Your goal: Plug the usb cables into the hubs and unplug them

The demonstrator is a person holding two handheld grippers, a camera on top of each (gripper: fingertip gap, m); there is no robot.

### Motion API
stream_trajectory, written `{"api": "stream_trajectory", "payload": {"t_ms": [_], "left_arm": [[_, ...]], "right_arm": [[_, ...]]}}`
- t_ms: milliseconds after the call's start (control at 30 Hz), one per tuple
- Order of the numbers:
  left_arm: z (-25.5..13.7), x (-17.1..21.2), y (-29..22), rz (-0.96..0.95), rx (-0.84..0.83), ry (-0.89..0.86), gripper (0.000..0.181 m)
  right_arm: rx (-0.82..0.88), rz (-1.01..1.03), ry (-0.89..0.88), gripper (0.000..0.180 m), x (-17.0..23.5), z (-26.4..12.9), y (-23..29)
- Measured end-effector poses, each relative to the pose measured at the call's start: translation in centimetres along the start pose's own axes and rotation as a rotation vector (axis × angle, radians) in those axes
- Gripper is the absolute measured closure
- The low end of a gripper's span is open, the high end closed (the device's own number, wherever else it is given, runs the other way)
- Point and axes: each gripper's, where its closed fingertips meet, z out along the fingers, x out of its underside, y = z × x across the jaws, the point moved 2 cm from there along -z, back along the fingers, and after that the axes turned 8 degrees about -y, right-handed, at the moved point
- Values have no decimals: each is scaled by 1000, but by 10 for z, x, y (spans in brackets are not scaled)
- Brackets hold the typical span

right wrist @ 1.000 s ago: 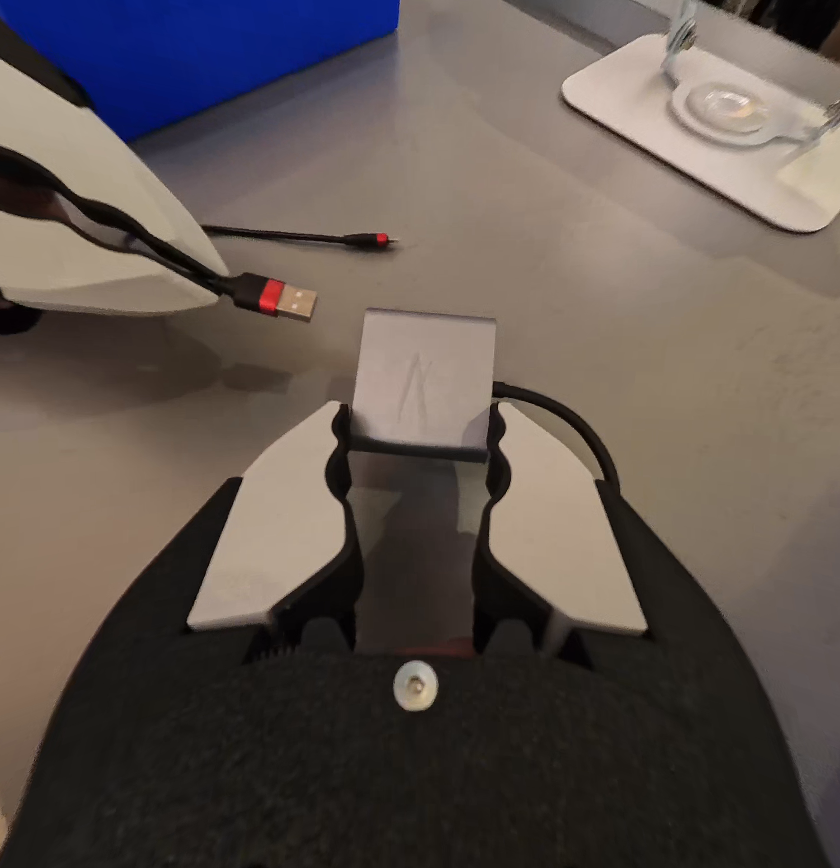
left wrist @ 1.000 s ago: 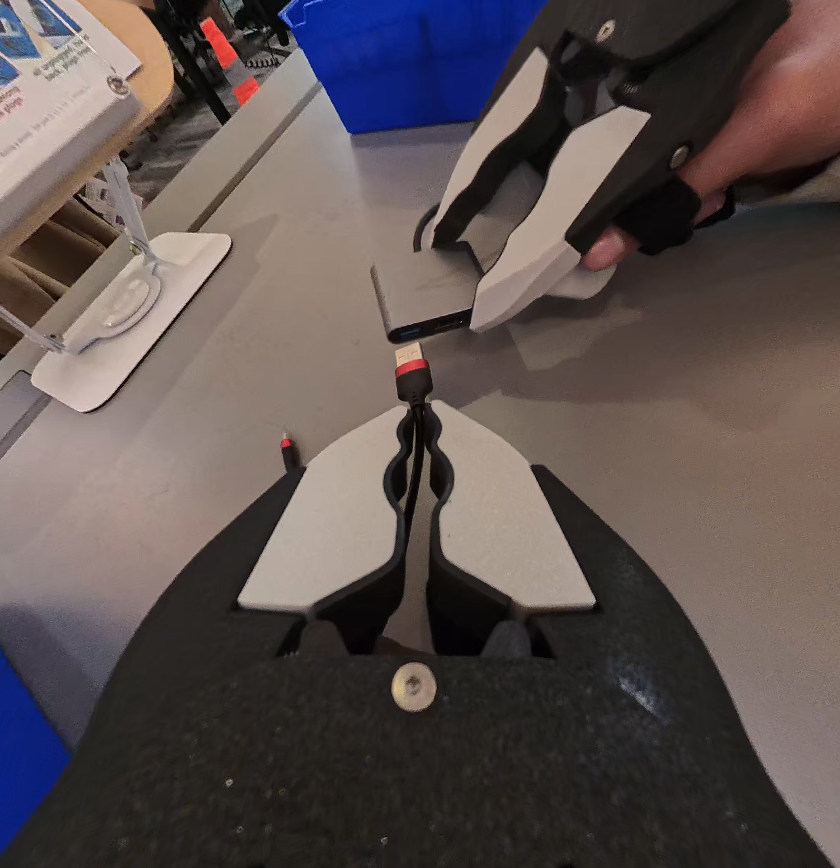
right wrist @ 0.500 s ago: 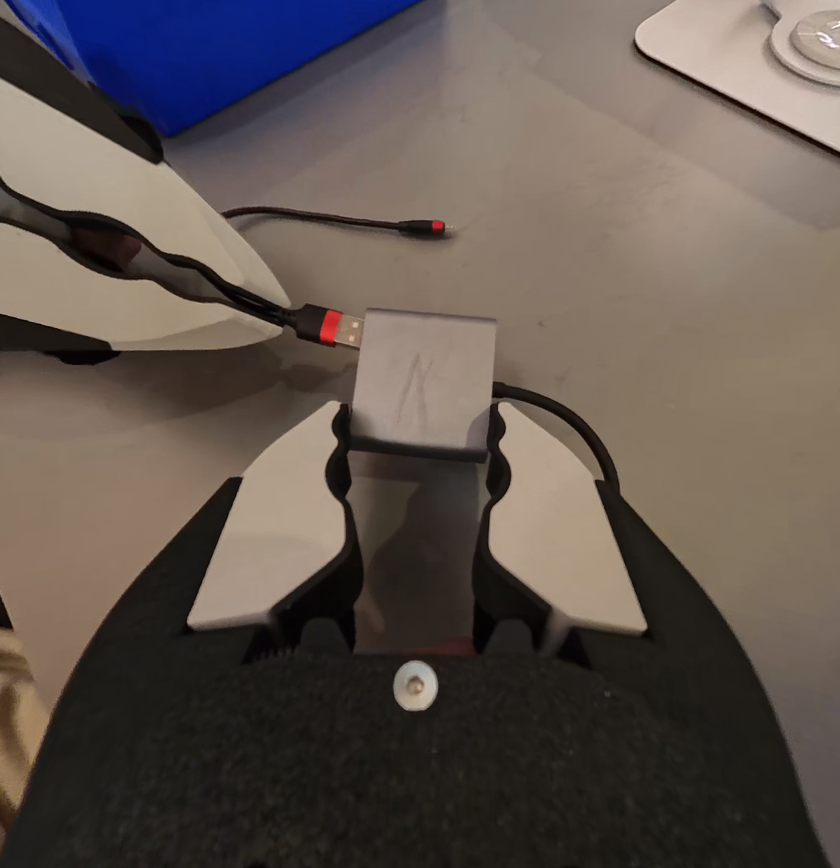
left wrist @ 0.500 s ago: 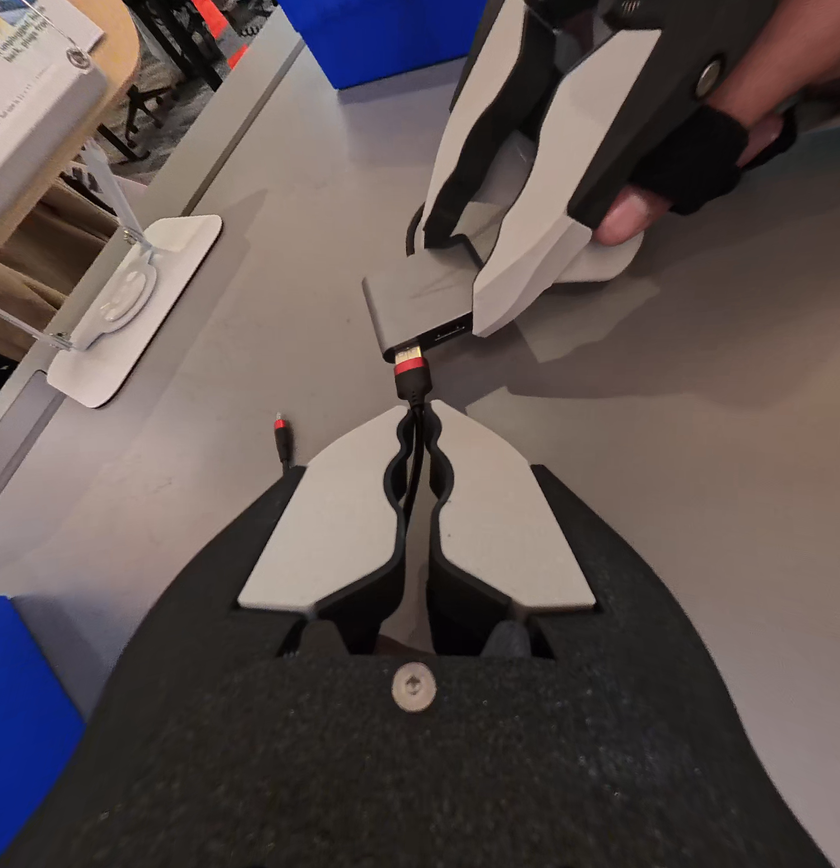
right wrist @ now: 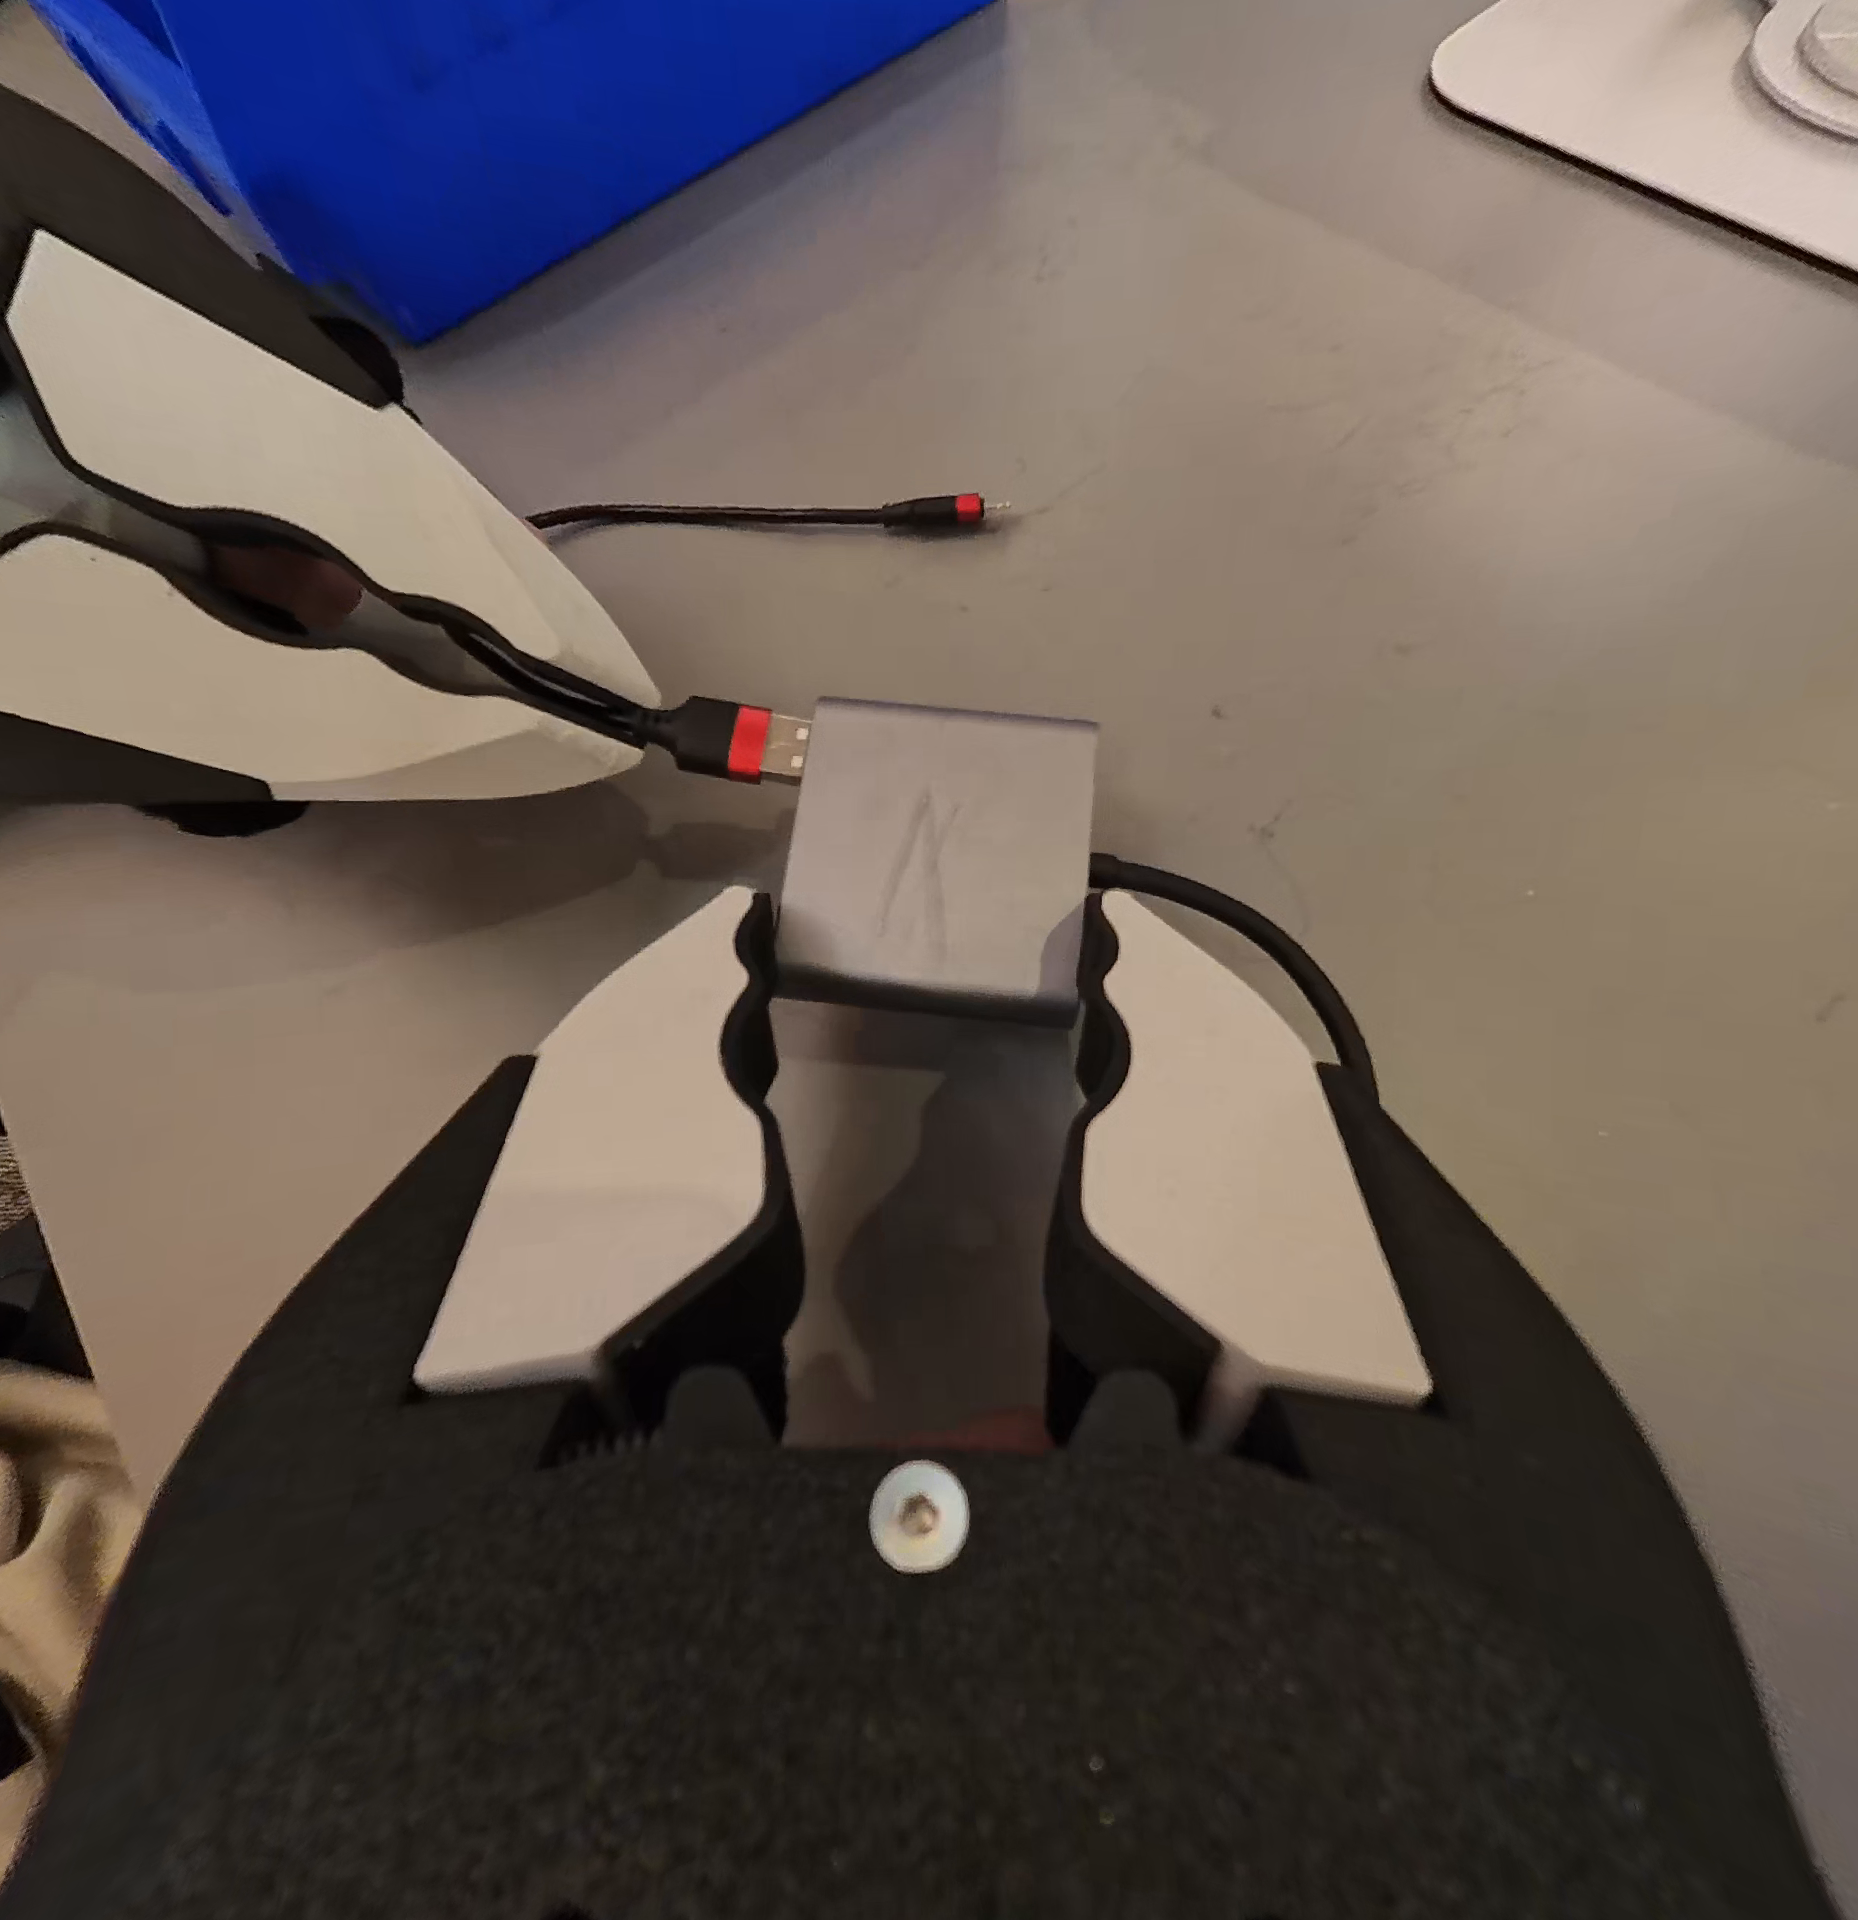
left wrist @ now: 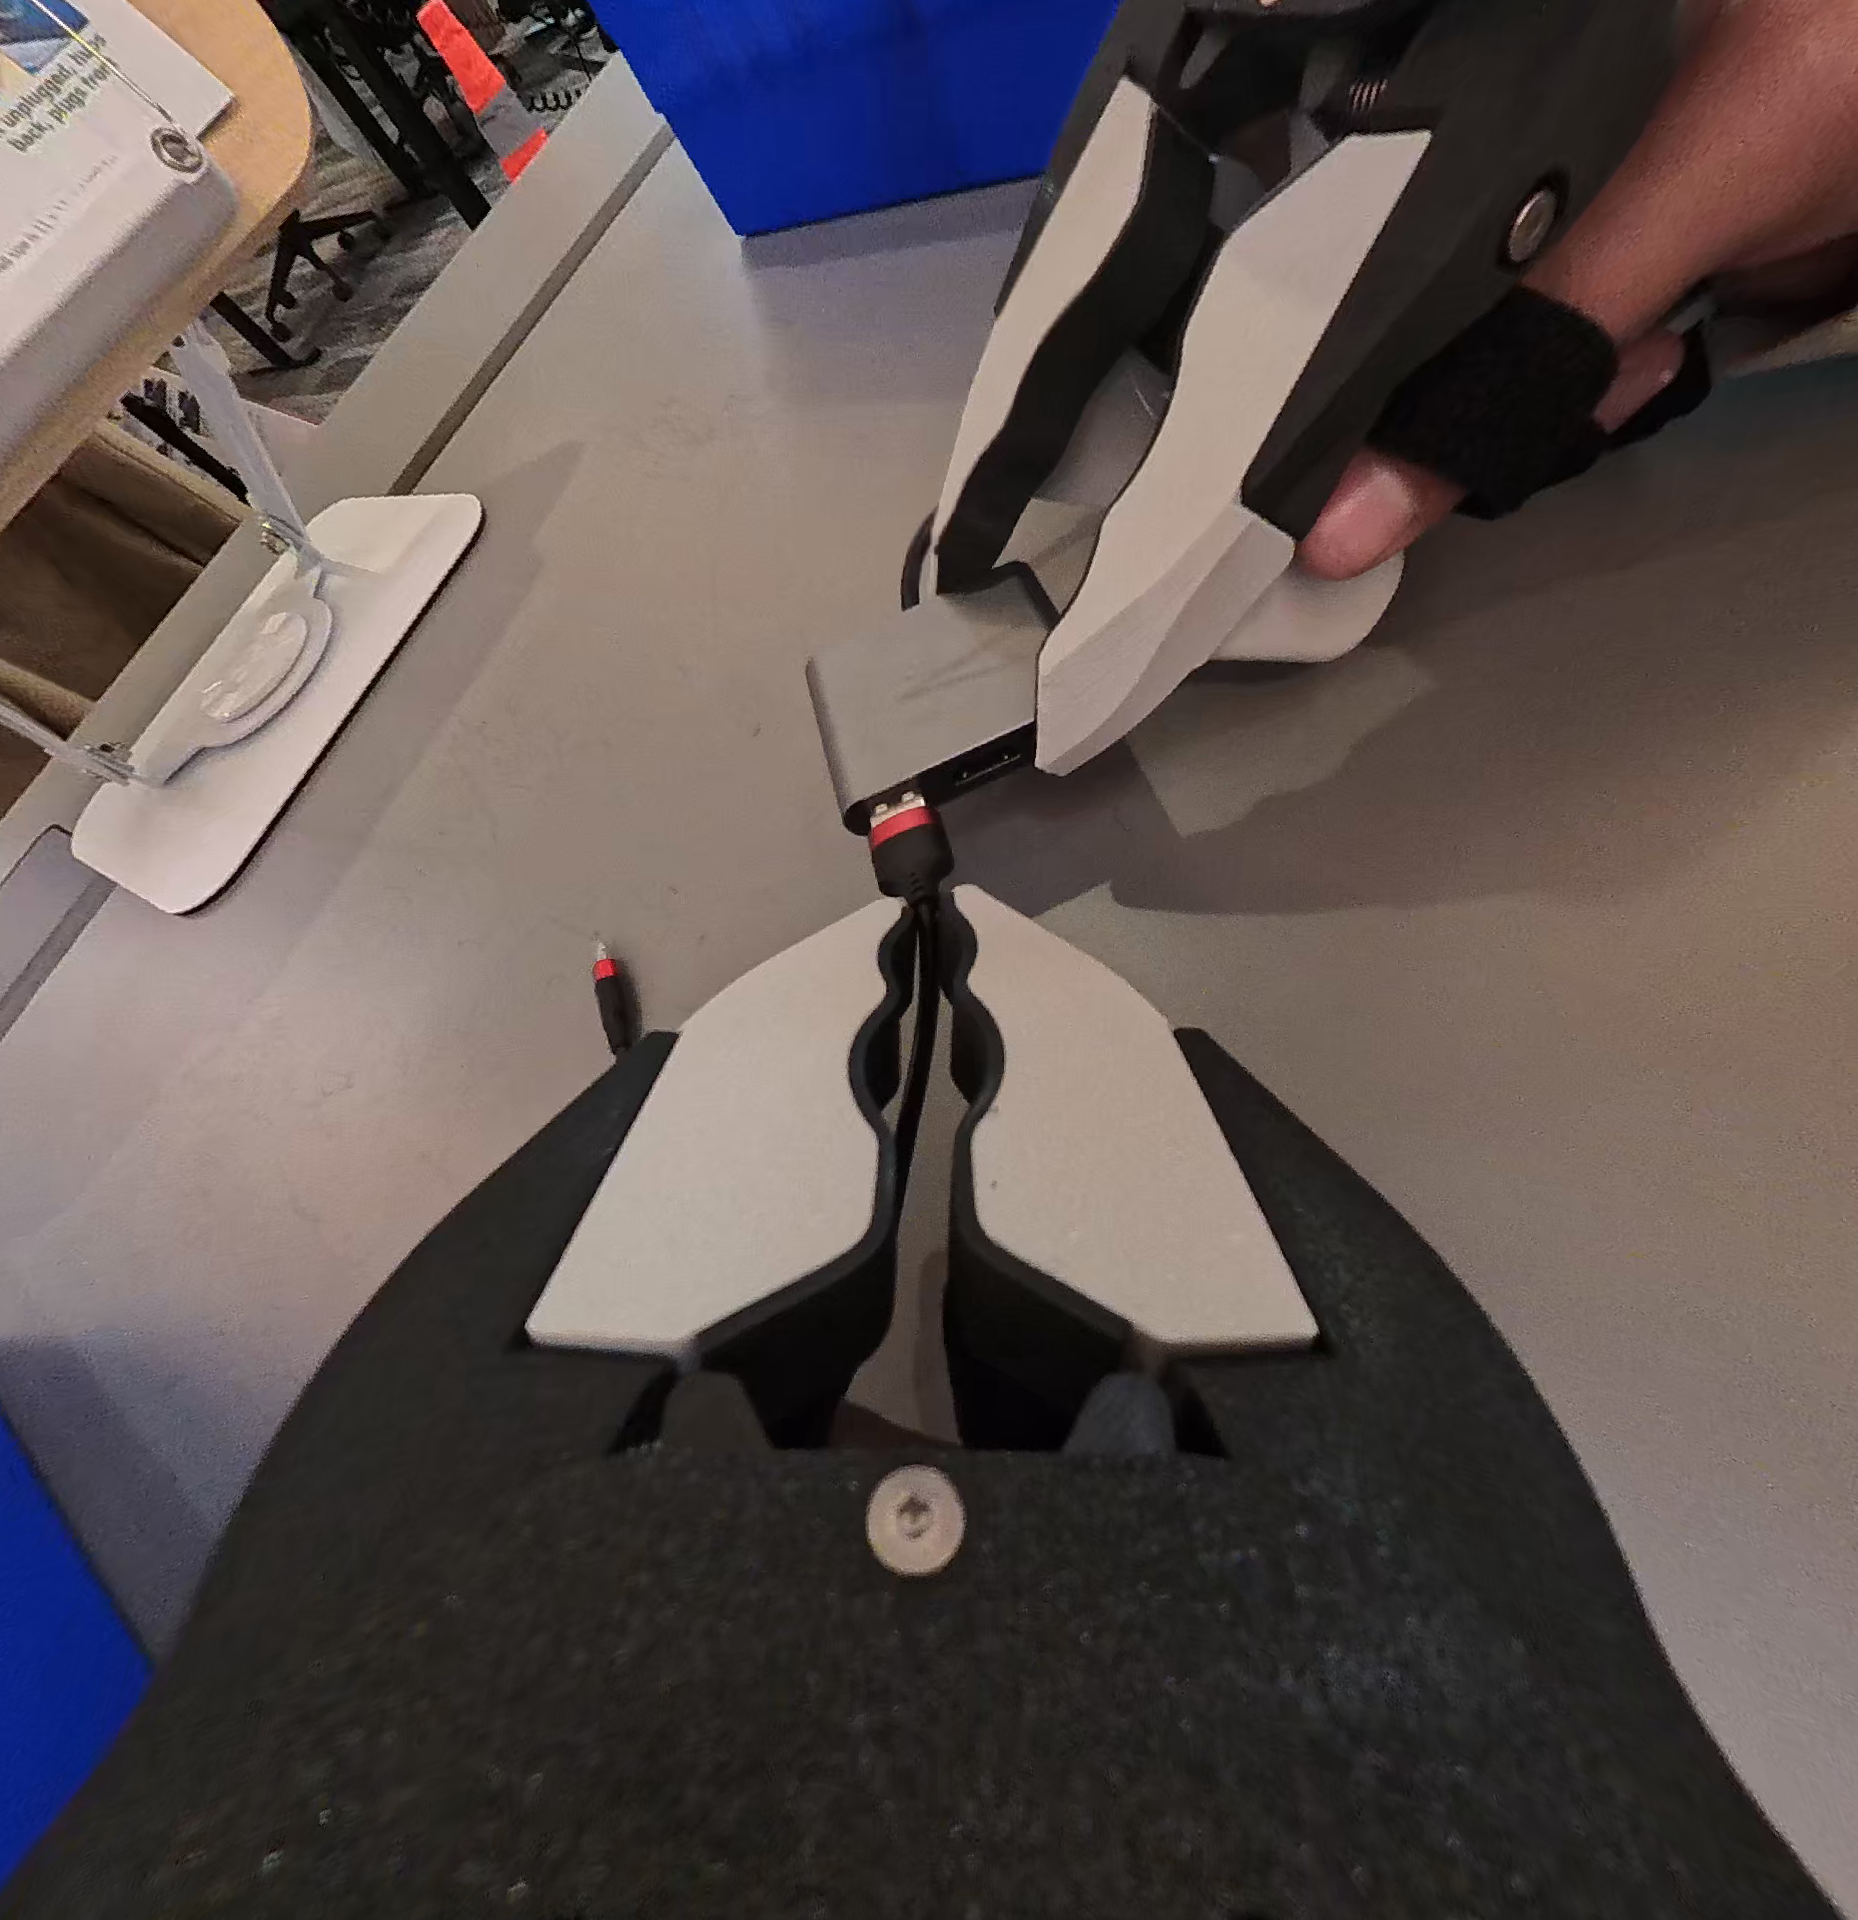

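My right gripper (right wrist: 925,914) is shut on a small grey hub (right wrist: 935,831) and holds it by its sides at the table top. The hub's own black cable (right wrist: 1268,956) leaves on its right. My left gripper (left wrist: 925,904) is shut on a black USB cable just behind its red-banded plug (left wrist: 904,842). The plug's metal tip is partly inside a port on the hub's end (left wrist: 914,696), with some metal still showing. In the right wrist view the plug (right wrist: 759,743) meets the hub from the left. The cable's small red-banded other end (right wrist: 956,509) lies loose on the table.
A blue bin (left wrist: 852,104) stands at the back of the grey table (left wrist: 1424,1039). A white stand base (left wrist: 281,675) sits near the table's left edge. Another blue box (left wrist: 31,1558) is at the near left. A hand holds the right gripper (left wrist: 1013,655).
My left gripper moved the plug forward. One second ago it was apart from the hub; now its tip is in the hub's port. The right gripper kept hold of the hub.
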Motion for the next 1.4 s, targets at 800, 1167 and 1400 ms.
{"api": "stream_trajectory", "payload": {"t_ms": [800,1167,1400], "left_arm": [[-2,-6,-1,-77,20,-67,177],[0,-4,-1,-65,23,-48,178],[0,-6,1,-75,27,-54,178]], "right_arm": [[-114,141,28,122,5,0,1],[-104,73,83,113,11,3,5],[46,-233,137,114,17,7,6]]}}
